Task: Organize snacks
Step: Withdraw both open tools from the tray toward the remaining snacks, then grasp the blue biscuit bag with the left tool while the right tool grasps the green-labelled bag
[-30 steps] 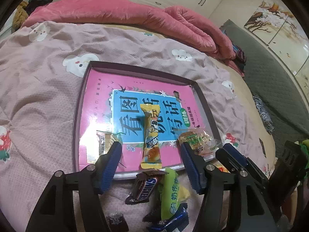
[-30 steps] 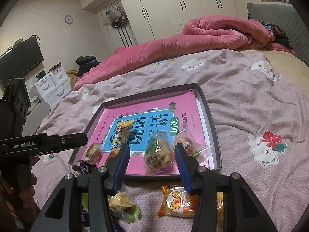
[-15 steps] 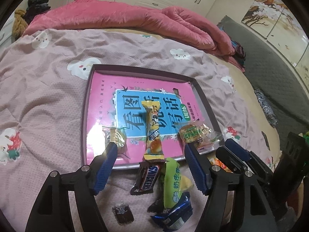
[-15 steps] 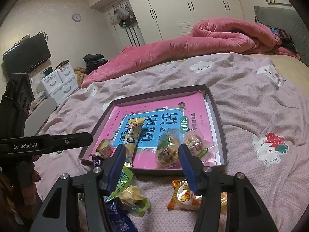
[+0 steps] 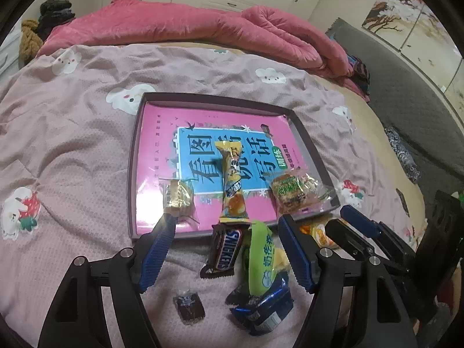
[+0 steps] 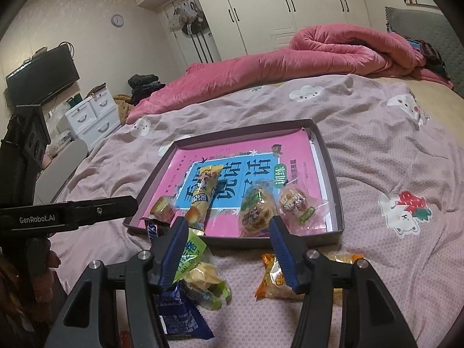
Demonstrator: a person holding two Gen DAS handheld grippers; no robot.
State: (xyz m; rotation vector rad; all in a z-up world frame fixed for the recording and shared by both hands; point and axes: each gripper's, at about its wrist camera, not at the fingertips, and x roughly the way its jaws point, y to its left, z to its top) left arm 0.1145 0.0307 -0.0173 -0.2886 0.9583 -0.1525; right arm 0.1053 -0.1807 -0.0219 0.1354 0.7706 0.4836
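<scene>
Dark candy (image 5: pixel 189 309) only left-view

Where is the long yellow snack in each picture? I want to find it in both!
Left wrist view: the long yellow snack lies in the middle of the tray, pointing away from the camera, just above the Snickers bar.
Right wrist view: the long yellow snack lies in the left part of the tray, tilted.
Shared landmark: the pink book with the blue panel lying under it.
</scene>
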